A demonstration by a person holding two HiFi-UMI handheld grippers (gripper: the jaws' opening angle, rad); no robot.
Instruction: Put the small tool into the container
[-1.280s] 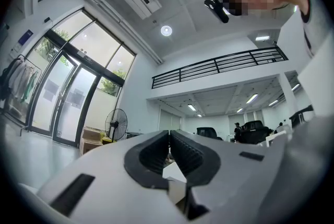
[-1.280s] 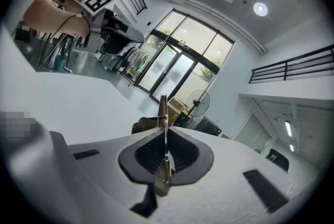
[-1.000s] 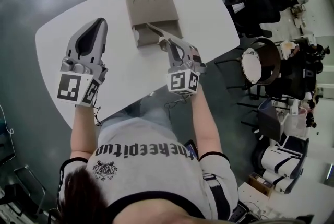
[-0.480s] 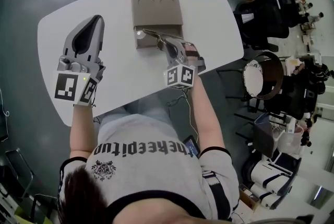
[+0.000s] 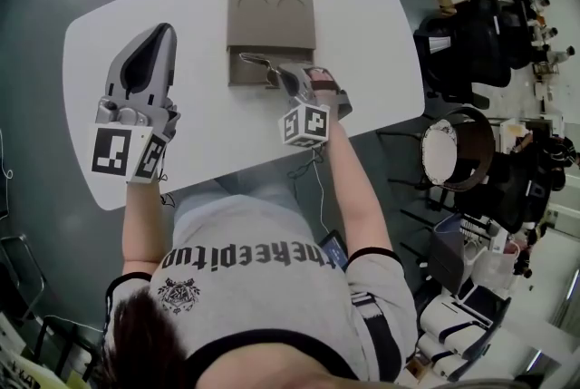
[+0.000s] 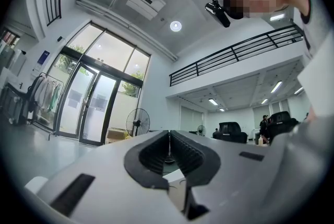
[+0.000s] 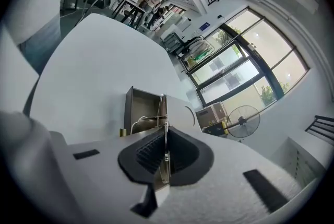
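A brown box-like container (image 5: 270, 15) with two round recesses in its top lies at the far middle of the white table (image 5: 362, 34). Its near compartment stands open. My right gripper (image 5: 288, 74) is shut on a thin metal tool (image 5: 256, 61), whose tip reaches left over that open compartment. In the right gripper view the tool (image 7: 164, 113) runs straight out from between the pads toward the container (image 7: 136, 108). My left gripper (image 5: 161, 32) rests at the table's left, jaws shut with nothing between them. The left gripper (image 6: 169, 147) points out into the room.
The table's near edge runs just in front of the person's body. Black chairs (image 5: 462, 38) and a round white stool (image 5: 453, 147) stand on the floor to the right. A standing fan (image 7: 241, 119) shows by the windows.
My right gripper has shifted slightly left and toward the container, and the tool's tip has swung left over the open compartment. The left gripper has stayed put.
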